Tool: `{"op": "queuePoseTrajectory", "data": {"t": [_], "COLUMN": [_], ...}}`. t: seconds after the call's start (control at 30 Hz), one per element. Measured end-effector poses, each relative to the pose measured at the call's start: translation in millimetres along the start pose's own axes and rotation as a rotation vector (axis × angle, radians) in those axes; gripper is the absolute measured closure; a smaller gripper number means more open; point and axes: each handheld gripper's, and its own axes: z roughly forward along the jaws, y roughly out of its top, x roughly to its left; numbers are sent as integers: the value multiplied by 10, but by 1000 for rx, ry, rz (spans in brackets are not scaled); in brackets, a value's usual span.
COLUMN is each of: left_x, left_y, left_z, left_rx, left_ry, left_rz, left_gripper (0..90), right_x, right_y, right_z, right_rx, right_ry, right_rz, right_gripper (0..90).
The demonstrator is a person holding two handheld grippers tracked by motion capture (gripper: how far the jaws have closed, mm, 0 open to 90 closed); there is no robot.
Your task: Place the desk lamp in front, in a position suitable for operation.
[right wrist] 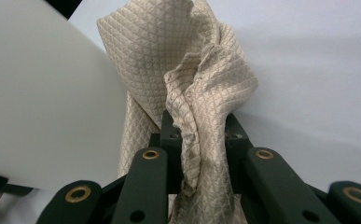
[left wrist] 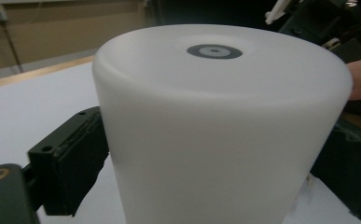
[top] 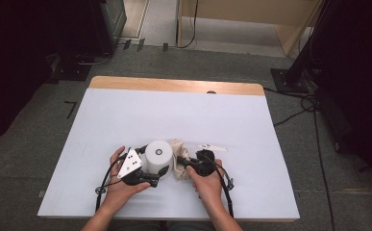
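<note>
White table (top: 126,120), left claw (top: 155,180) gripping cylinder (top: 158,155); right claw (top: 186,166) — pinching cloth (top: 178,156)

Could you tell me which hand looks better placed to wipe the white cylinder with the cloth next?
The right. Its claw is already shut on the cloth, which hangs right beside the cylinder. The left claw is clamped around the cylinder, probably steadying it, so it is not free.

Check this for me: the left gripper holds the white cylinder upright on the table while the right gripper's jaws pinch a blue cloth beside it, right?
Not quite: the cloth is beige, not blue, as the right gripper view shows. The rest holds: left gripper, white cylinder, right gripper.
</note>
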Motion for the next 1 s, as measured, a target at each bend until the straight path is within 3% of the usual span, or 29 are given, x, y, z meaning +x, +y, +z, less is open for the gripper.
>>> {"op": "queuePoseTrajectory", "data": {"t": [0.2, 0.47, 0.57, 0.6, 0.77, 1.0], "left_x": [-190, -332, -342, -324, -273, -129], "left_y": [4, 24, 16, 15, 21, 23], "left_z": [29, 135, 145, 138, 123, 96], "left_rx": [17, 15, 18, 17, 26, 32], "left_ry": [150, 241, 262, 258, 219, 76], "left_rz": [-48, -97, -81, -82, -61, -10], "left_gripper": [9, 17, 40, 75, 83, 85], "right_x": [-56, -53, -53, -55, -63, -68], "right_y": [28, 28, 27, 29, 32, 45], "right_z": [-33, -37, -39, -41, -43, -62], "right_rx": [-16, -17, -20, -21, -21, -29], "right_ry": [-13, -10, -9, -10, -12, -10], "right_rz": [12, 11, 7, 8, 11, 14], "right_gripper": [765, 765, 765, 765, 765, 765]}}
